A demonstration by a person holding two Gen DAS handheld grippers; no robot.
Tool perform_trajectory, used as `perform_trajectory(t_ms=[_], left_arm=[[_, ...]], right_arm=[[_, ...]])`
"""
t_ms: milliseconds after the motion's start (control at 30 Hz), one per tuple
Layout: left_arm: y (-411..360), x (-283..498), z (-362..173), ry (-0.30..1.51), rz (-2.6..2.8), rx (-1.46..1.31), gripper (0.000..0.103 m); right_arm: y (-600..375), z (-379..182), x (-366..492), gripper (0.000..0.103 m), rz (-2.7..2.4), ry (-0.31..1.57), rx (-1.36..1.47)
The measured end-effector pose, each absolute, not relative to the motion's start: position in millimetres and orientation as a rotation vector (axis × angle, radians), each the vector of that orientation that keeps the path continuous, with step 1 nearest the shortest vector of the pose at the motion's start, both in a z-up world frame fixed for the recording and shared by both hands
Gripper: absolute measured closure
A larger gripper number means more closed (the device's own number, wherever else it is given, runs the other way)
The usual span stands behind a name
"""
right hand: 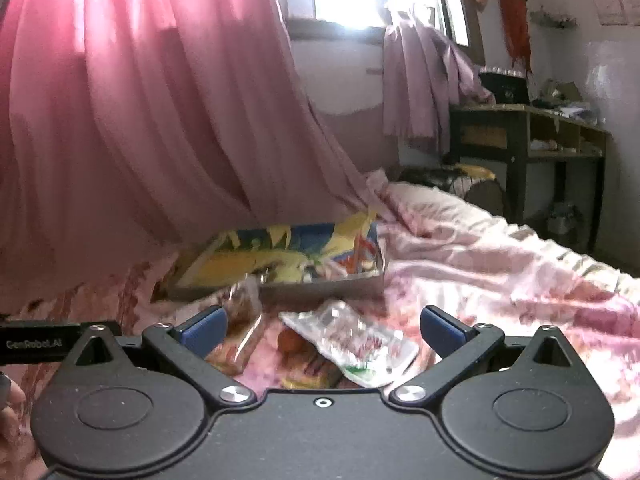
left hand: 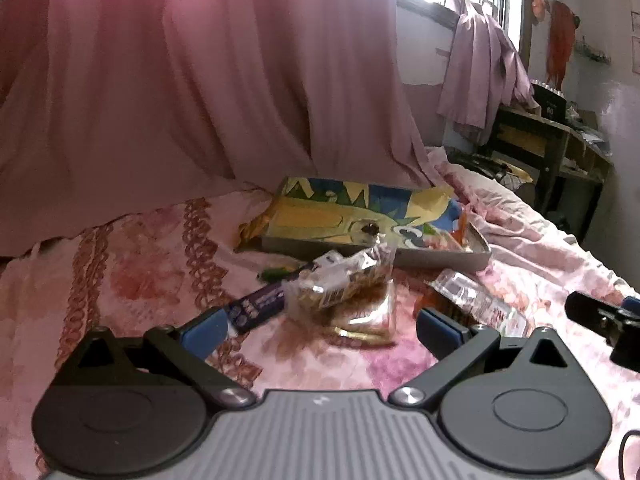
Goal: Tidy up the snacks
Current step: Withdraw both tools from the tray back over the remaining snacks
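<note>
both hand-held grippers gape over snack packets (left hand: 344, 280).

The bedspread (left hand: 132, 264) is soft printed cloth, matt and creased, and the pink curtain (left hand: 192, 80) behind it is thin, smooth cloth hanging in folds; the tray (left hand: 400, 258) has a dull grey, metal-looking wall and a glossy printed floor. The clear snack bag (left hand: 344, 280) is shiny, crinkled plastic film, as is the flat clear packet (right hand: 360, 340); the purple bar wrapper (left hand: 260, 304) looks smooth with a slight sheen. The left hand-held gripper (left hand: 320, 326) has matt black plastic arms, a ribbed grey body, bright metal screws and smooth blue pads (left hand: 204, 330); the desk (right hand: 532, 128) is dark wood with a worn finish.
</note>
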State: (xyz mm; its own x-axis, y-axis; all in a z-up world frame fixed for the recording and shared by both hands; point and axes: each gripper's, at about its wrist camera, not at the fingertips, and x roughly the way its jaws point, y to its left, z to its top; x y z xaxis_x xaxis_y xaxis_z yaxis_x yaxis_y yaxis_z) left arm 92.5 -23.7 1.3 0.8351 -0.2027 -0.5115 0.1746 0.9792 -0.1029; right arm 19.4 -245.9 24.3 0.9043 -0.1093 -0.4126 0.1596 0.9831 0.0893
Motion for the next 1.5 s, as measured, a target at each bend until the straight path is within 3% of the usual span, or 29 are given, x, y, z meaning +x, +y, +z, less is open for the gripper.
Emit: perform_trajectory(t_ms=[633,1500], left_arm=[[-11,65,-21,0.587,-0.203,-0.026,0.0],[-8,95,-38,0.668,-0.195,-0.015,0.0]], right_arm=[[-217,1,4,0.001,-0.134,0.573,0.029],[-216,-9,33,0.001,-0.125,0.696,0.017]])
